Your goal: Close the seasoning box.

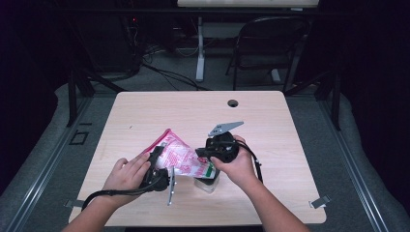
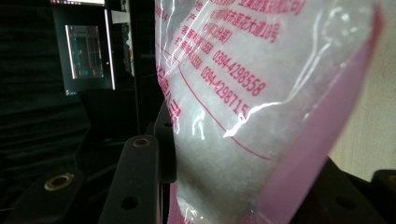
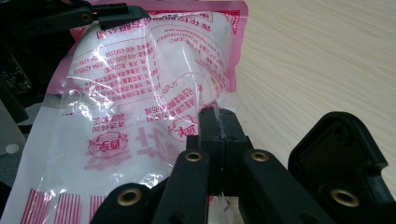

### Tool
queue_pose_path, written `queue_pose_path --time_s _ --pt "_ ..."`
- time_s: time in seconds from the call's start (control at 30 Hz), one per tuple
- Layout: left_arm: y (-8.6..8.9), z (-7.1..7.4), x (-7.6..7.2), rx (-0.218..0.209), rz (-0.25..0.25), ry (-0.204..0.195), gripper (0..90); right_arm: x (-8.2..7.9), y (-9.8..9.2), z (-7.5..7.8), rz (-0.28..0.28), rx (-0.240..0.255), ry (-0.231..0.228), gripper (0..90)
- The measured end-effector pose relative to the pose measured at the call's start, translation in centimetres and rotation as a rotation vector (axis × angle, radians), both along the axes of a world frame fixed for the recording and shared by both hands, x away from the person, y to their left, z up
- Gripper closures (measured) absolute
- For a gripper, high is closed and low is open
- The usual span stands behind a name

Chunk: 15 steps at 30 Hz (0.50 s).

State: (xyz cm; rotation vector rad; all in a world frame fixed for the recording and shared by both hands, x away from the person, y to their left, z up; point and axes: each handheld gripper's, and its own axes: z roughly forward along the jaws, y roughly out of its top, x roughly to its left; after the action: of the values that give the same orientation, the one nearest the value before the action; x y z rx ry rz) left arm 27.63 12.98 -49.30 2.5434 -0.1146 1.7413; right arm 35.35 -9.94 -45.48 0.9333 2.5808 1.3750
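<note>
A clear and pink plastic bag (image 1: 180,157) with red print, holding white grains, hangs tilted over the wooden table (image 1: 193,111) between both grippers. My left gripper (image 1: 157,158) is shut on the bag's upper left part; in the left gripper view the bag (image 2: 261,93) bulges between the black jaws of the left gripper (image 2: 233,186). My right gripper (image 1: 202,153) pinches the lower right corner. In the right gripper view the right gripper (image 3: 218,126) has its jaws pressed together on a thin edge of the bag (image 3: 140,93). A small clear container (image 1: 207,183) stands on the table below that corner.
A round cable hole (image 1: 233,103) sits near the table's far edge. Behind the table stand a black chair (image 1: 270,43) and a white desk leg (image 1: 199,48). A lit screen (image 2: 86,56) glows in the dark background of the left gripper view.
</note>
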Motion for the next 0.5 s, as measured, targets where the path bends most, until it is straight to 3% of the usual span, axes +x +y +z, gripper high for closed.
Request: queue_pose_path --time_s 0.5 --pt "-0.33 0.06 0.03 0.042 -0.012 0.001 63.3 -0.05 -0.31 -0.47 -0.006 0.007 0.007 90.0"
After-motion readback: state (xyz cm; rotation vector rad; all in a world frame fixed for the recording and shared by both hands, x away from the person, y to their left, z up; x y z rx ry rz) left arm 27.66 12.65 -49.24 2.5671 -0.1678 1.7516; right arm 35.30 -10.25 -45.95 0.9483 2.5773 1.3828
